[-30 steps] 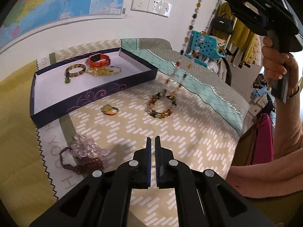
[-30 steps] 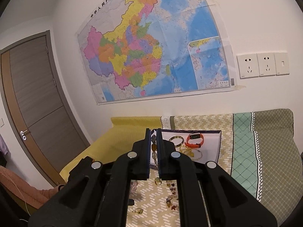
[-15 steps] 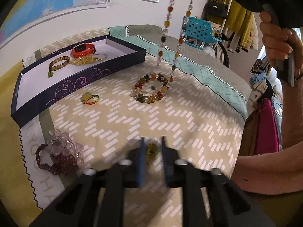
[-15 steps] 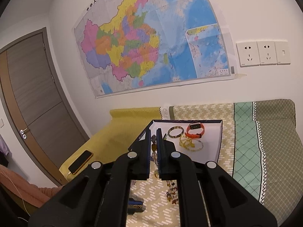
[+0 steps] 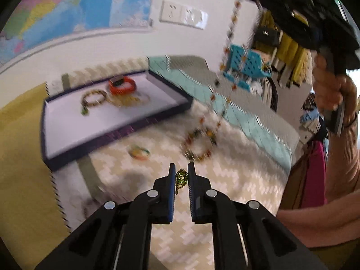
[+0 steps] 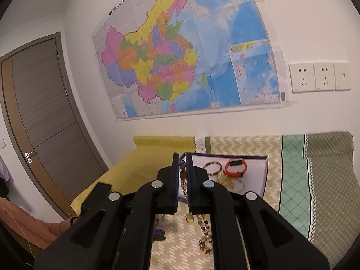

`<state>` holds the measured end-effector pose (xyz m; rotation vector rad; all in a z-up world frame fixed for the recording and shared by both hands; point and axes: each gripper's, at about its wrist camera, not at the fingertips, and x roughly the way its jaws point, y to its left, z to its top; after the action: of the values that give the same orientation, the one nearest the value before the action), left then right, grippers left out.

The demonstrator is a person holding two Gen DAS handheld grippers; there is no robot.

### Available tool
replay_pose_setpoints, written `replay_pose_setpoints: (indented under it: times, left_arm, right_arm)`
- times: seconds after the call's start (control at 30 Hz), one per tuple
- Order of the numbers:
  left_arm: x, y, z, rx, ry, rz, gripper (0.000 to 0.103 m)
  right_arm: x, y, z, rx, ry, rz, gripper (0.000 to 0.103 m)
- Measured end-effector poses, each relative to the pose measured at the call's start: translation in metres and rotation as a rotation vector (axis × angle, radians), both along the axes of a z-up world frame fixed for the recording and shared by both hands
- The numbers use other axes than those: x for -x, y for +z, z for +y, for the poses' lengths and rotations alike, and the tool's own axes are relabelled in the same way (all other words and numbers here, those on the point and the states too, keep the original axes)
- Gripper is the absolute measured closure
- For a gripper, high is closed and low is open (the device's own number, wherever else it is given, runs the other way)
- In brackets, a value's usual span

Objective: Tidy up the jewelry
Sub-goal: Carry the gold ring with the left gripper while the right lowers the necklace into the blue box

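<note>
My left gripper [image 5: 181,170] is shut on a small green and gold ornament [image 5: 181,180], held just above the patterned cloth. My right gripper [image 6: 182,157] is shut on a long bead necklace [image 6: 182,176]. From the left wrist view the right gripper [image 5: 292,11] is high at the upper right, and the necklace [image 5: 231,33] hangs down to a coil [image 5: 199,144] on the cloth. The dark blue tray [image 5: 117,132] holds an orange band [image 5: 122,85], a bangle [image 5: 93,97] and a yellow bracelet [image 5: 128,100]. A small ring [image 5: 139,151] lies in front of the tray.
A person's hand [image 5: 328,90] and pink sleeve [image 5: 342,157] hold the right gripper. A blue basket [image 5: 245,67] and hanging clothes stand beyond the bed's right edge. A wall map [image 6: 184,56], sockets [image 6: 319,76] and a door [image 6: 38,117] are behind. Yellow fabric [image 5: 20,157] lies left of the tray.
The left gripper, shut on nothing a second ago, opened around the green ornament on the cloth, closed on it and lifted it. The right gripper still holds the necklace up.
</note>
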<state>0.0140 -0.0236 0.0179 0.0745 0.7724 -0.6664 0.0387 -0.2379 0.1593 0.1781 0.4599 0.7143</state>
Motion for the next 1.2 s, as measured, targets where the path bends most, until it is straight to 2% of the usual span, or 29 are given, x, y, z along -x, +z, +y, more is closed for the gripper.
replay_pose_setpoints:
  times: [0.2,0.43,0.73,1.2]
  left_arm:
    - [-0.027,0.025,0.014,-0.025,0.070,-0.077,0.094]
    - [-0.059,0.038,0.022,-0.056,0.121,-0.111,0.094]
    - [-0.095,0.033,0.023,-0.101,0.160,-0.101,0.094]
    - [-0.140,0.004,0.020,-0.135,0.198,-0.015,0.094]
  right_arm:
    - [-0.015,0.014,0.007,-0.003,0.003,-0.023,0.097]
    - [-0.041,0.020,0.015,0.001,-0.009,-0.026,0.097]
    - [-0.082,0.008,0.019,-0.021,-0.026,0.027,0.097]
    - [-0.139,-0.027,0.043,-0.002,-0.012,0.124,0.097]
